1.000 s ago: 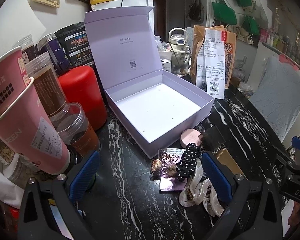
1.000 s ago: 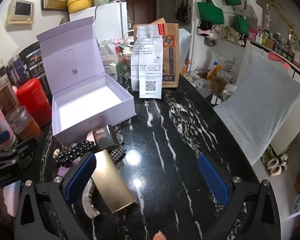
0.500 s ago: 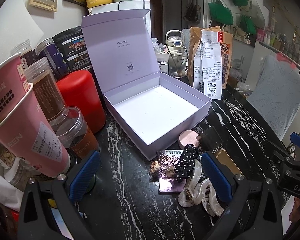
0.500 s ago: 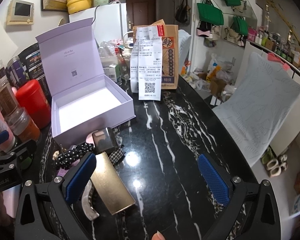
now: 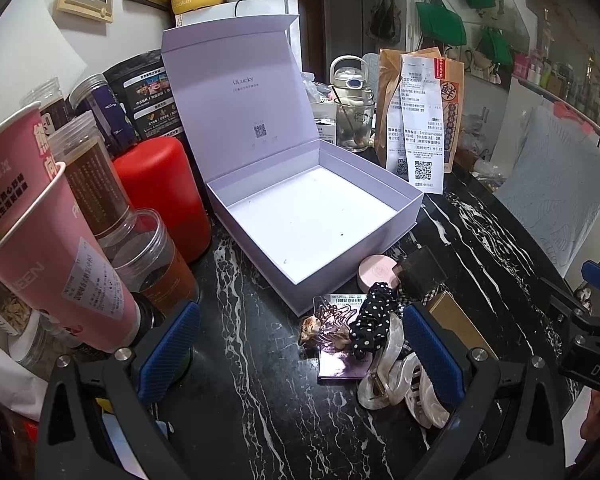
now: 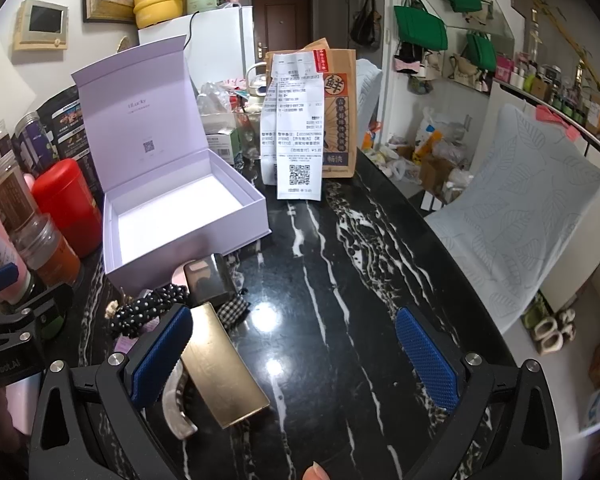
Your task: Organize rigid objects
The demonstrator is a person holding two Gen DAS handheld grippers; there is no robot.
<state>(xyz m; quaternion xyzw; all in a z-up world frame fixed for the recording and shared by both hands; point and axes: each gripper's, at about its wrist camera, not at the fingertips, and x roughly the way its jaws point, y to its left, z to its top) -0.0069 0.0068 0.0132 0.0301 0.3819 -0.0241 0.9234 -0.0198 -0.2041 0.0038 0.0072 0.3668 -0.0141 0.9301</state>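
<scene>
An open lilac box (image 5: 316, 216) with its lid upright stands on the black marble table; it also shows in the right wrist view (image 6: 180, 216). In front of it lies a pile: a pink round compact (image 5: 376, 274), a dark square case (image 5: 422, 270), a polka-dot scrunchie (image 5: 372, 318), a wire hair claw (image 5: 332, 322), a pearly hair claw (image 5: 396, 384) and a flat gold box (image 6: 220, 368). My left gripper (image 5: 300, 344) is open and empty, just short of the pile. My right gripper (image 6: 296, 356) is open and empty, its left finger beside the gold box.
Pink paper cups (image 5: 40, 240), clear jars (image 5: 148, 256) and a red canister (image 5: 160, 196) crowd the left. A paper bag with receipts (image 6: 312, 120) stands behind the box. A grey leaf-pattern chair (image 6: 520, 216) sits past the table's right edge.
Both grippers have drifted slightly; the box looks a little nearer in the right wrist view. Both stay open and no object has moved.
</scene>
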